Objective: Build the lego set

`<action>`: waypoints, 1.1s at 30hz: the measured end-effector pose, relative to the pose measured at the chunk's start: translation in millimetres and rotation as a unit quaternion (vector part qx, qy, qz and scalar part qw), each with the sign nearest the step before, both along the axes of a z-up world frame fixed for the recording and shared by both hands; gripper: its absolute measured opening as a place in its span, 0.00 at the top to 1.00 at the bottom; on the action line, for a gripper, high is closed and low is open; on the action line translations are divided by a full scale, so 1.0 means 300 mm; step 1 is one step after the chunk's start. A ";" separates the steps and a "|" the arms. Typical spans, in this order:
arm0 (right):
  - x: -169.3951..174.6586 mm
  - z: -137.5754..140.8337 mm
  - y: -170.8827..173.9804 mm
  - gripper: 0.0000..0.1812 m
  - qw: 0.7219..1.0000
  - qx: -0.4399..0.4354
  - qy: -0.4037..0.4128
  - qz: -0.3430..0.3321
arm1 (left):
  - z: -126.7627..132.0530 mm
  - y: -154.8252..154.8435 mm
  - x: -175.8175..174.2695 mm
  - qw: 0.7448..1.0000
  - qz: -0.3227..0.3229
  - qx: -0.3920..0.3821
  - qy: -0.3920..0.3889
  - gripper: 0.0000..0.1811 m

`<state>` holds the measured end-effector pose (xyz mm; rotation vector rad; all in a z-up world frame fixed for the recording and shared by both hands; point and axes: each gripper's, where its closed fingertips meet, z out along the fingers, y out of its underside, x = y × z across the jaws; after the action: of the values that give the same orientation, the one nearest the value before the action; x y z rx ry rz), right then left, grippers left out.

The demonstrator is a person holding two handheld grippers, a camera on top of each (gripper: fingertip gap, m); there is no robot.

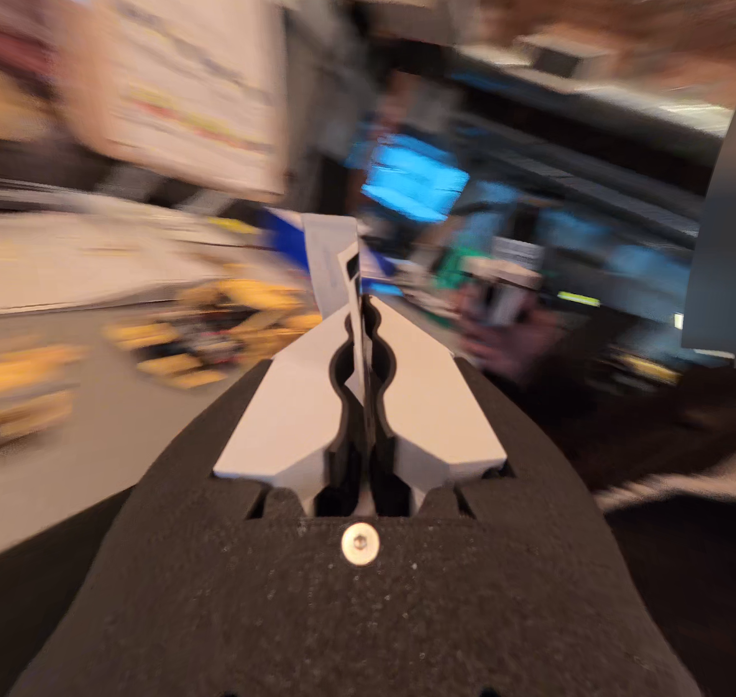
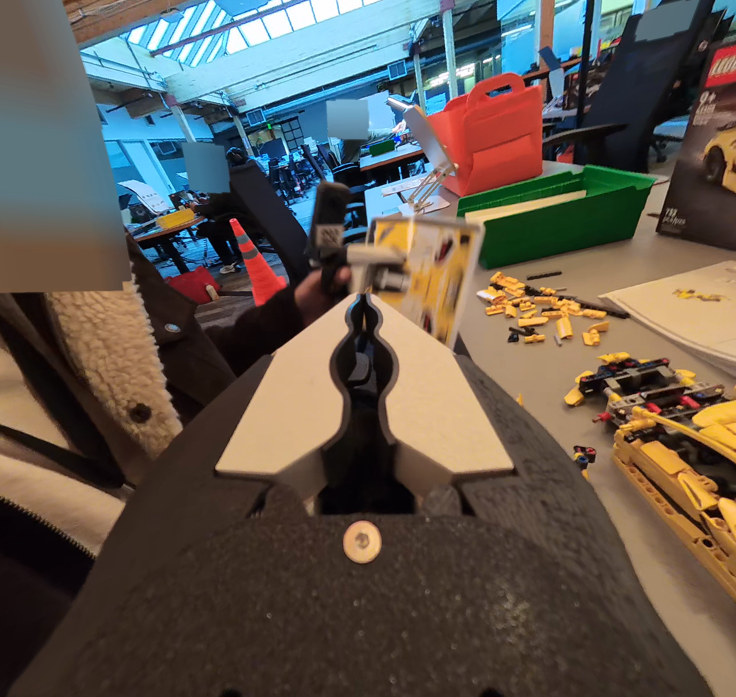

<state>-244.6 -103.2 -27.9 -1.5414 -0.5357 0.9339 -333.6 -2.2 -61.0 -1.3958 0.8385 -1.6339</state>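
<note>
One upright sticker sheet (image 2: 434, 279) in left gripper (image 1: 363, 299), long axis vertical.

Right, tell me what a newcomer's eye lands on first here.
Probably the yellow sticker sheet, held up in mid-air by the left gripper just beyond the right gripper. Next, the half-built yellow Lego car on the grey table at right, loose yellow pieces scattered behind it.

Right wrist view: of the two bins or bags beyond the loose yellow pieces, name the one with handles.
The orange bag, standing upright behind the green bin; it has loop handles on top, while the bin is a low open tray without any.
</note>
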 end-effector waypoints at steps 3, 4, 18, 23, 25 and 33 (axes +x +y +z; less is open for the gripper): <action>0.021 -0.045 0.046 1.00 1.000 -0.022 0.018 0.005 | -0.059 0.313 -0.296 0.974 0.213 -0.034 0.068 1.00; 0.030 -0.059 0.068 1.00 0.999 -0.032 0.025 0.007 | -0.090 0.417 -0.413 0.954 0.280 -0.061 0.090 1.00; 0.217 -0.059 0.406 1.00 0.998 -0.052 -0.040 -0.024 | -0.554 0.925 -0.891 0.792 0.466 -0.253 0.303 0.98; 0.335 -0.050 0.520 1.00 0.996 -0.045 -0.047 -0.058 | -0.592 0.904 -0.911 0.756 0.467 -0.219 0.403 0.80; 0.386 -0.054 0.569 1.00 0.994 -0.038 -0.056 -0.082 | -0.591 0.893 -0.931 0.736 0.473 -0.198 0.443 0.71; 0.496 -0.107 0.697 1.00 0.985 -0.021 -0.070 -0.159 | -0.443 0.904 -0.994 0.702 0.533 -0.096 0.462 0.57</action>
<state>-95.9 105.9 -60.0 -1.6804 -0.3556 0.5994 -632.0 268.9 -193.9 -2.2617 0.1596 -0.0359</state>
